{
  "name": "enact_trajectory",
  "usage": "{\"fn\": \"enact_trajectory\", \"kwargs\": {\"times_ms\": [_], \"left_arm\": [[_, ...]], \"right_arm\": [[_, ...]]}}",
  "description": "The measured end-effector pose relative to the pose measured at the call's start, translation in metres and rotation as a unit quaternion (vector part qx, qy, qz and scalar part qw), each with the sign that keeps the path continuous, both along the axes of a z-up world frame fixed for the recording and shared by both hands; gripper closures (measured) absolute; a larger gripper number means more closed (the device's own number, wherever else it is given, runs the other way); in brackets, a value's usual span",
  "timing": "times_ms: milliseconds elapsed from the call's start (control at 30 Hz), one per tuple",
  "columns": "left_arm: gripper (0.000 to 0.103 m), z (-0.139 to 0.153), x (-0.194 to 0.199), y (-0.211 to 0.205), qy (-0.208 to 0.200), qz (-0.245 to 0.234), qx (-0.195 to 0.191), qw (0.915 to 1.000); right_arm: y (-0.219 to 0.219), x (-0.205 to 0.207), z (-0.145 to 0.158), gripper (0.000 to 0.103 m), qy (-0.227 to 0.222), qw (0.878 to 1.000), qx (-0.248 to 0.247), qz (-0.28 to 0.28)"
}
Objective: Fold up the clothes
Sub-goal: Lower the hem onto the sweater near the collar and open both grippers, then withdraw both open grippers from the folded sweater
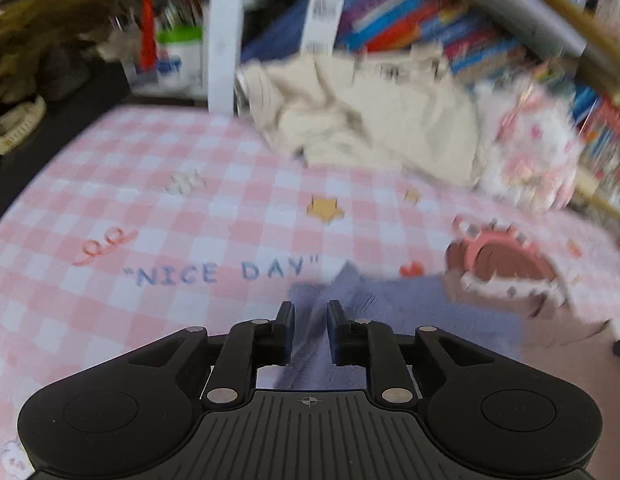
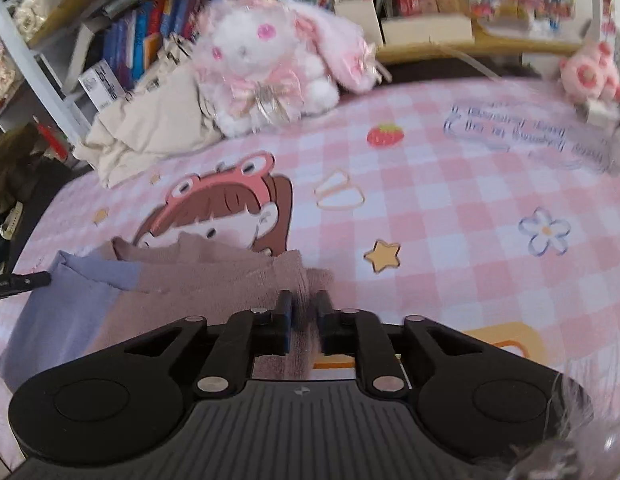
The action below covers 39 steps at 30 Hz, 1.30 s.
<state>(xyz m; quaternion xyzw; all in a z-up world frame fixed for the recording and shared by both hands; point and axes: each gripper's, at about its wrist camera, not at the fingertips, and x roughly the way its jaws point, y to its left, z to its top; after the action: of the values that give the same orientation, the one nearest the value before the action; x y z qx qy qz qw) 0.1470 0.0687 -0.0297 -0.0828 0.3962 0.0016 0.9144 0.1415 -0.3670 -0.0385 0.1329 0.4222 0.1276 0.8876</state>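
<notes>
We see the left gripper (image 1: 309,316) at lower centre of its view, jaws drawn close and pinching a ridge of the garment's blue panel (image 1: 410,316), which spreads to the right of the fingers. In the right wrist view the right gripper (image 2: 303,307) likewise nips a fold of the mauve panel (image 2: 214,280) of the same garment (image 2: 122,300); its blue part lies at lower left of that frame, beside a black fingertip (image 2: 30,279) at the left edge. The garment rests on a pink checked cloth (image 2: 450,208) printed with a cartoon girl (image 2: 222,212), a star (image 2: 383,255) and, in the left view, "NICE DAY" (image 1: 226,273). Further up we note a beige heap of clothing (image 1: 374,120), a plush rabbit (image 2: 266,64) beside it, and shelves of books (image 1: 430,20) along the top
</notes>
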Motion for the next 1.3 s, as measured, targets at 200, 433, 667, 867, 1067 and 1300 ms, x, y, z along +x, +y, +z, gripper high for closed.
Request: {"fn": "enact_trajectory", "kwargs": {"times_ms": [200,433,667,867,1067,1300], "left_arm": [[0.070,0.008,-0.035,0.005,0.004,-0.012,-0.003,0.9999],[0.055,-0.006,-0.052,0.021,0.019,-0.015,-0.029,0.9993],[0.098,-0.021,-0.049,0.030,0.041,-0.028,-0.094,0.9943],[0.097,-0.020,-0.049,0.056,0.044,-0.014,-0.143,0.9886],[0.087,-0.018,-0.042,0.057,0.047,-0.056,-0.093,0.9930],[0.073,0.029,-0.067,0.047,-0.044,-0.093,-0.073,0.9920]], "right_arm": [[0.004,-0.039,0.007,0.073,0.013,1.000,0.001,0.014],[0.019,-0.057,-0.001,0.087,0.018,0.999,-0.020,-0.022],[0.033,-0.071,-0.009,0.095,0.027,0.997,-0.036,-0.062],[0.034,-0.069,-0.013,0.096,0.053,0.995,0.003,-0.090],[0.049,-0.066,-0.010,0.093,0.047,0.994,-0.036,-0.095],[0.050,-0.089,0.018,0.078,0.019,0.994,-0.056,-0.096]]}}
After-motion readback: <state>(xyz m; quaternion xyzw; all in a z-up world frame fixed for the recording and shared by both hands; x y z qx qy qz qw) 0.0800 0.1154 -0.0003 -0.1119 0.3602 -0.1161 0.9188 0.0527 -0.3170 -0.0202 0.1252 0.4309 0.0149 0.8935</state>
